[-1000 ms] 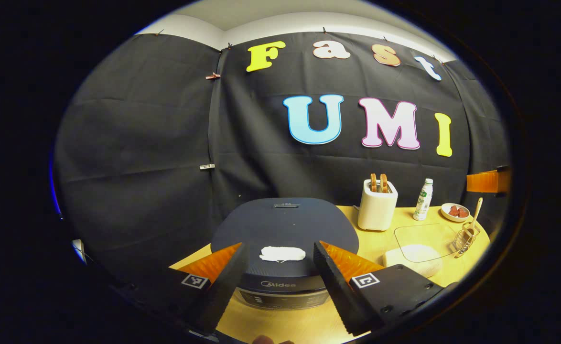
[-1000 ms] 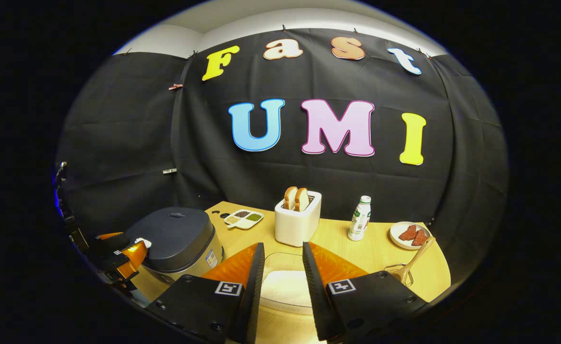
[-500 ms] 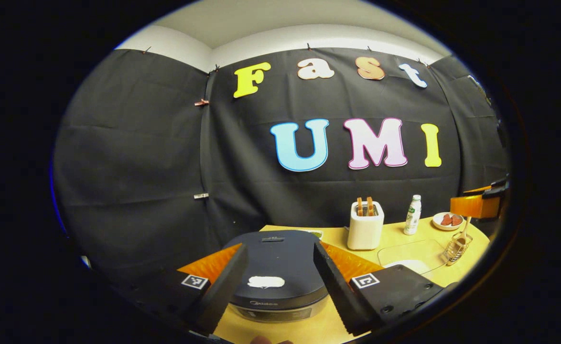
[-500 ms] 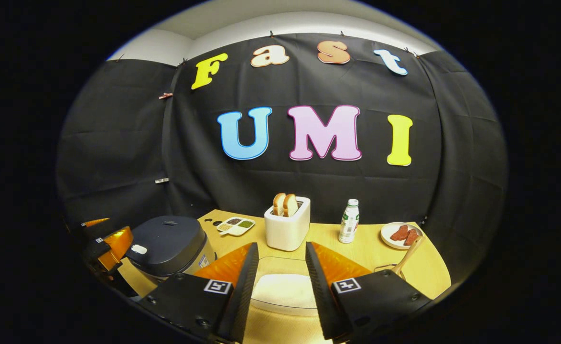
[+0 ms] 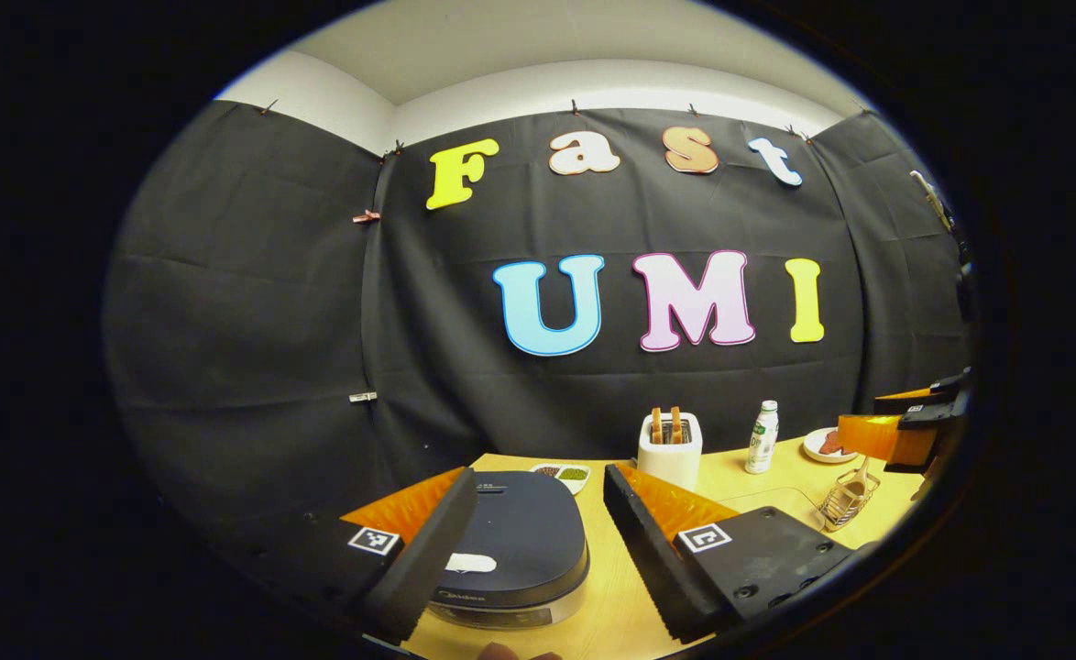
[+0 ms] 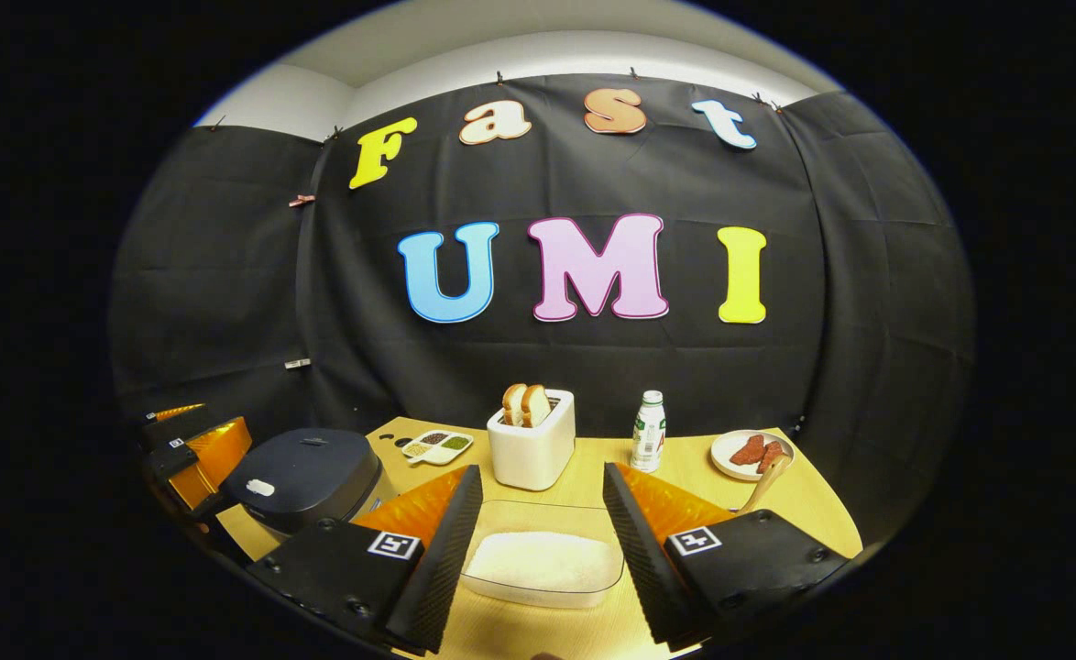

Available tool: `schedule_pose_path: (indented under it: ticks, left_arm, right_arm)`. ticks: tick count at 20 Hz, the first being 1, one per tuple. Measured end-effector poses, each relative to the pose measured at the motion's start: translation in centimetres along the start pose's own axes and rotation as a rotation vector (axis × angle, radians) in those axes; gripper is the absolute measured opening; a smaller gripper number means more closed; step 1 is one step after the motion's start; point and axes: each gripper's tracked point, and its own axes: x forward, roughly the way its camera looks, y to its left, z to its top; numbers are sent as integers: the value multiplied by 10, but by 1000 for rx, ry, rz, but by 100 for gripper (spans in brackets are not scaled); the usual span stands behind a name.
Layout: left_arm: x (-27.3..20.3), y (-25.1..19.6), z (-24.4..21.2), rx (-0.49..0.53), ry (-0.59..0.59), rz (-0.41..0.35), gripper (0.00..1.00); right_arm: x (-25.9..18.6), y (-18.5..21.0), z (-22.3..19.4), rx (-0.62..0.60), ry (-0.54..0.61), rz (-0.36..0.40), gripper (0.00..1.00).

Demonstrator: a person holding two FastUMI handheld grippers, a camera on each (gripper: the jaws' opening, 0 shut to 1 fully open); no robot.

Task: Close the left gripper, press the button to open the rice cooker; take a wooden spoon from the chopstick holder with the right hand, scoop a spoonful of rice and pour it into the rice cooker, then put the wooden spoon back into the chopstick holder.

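Observation:
The dark rice cooker (image 5: 515, 545) stands on the yellow table with its lid down and a white button (image 5: 469, 562) at its front. My left gripper (image 5: 538, 474) hovers open above and behind the cooker, holding nothing. The cooker (image 6: 304, 475) is at the left in the right gripper view, with the left gripper (image 6: 197, 449) beside it. My right gripper (image 6: 543, 472) is open and empty above a clear tub of white rice (image 6: 543, 564). The wooden spoon (image 5: 859, 477) stands in the wire chopstick holder (image 5: 842, 504) under the right gripper (image 5: 895, 433). Its handle (image 6: 765, 478) pokes up past my right finger.
A white toaster (image 6: 531, 442) with two bread slices, a small bottle (image 6: 648, 431) and a plate of red pieces (image 6: 747, 451) line the back of the table. A divided dish of grains (image 6: 437, 445) lies behind the cooker.
Both grippers have drawn back and up from the table, so the cooker and rice tub look smaller. The right gripper's fingers have spread wider. The left gripper stays open.

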Motion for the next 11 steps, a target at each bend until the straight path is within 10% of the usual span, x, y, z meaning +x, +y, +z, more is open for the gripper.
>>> schedule_pose_path:
  ticks: [11]
  left_arm:
    - [-6,2,8,1,-7,13,94]
  right_arm:
    - [-5,-5,4,3,-14,-4,83]
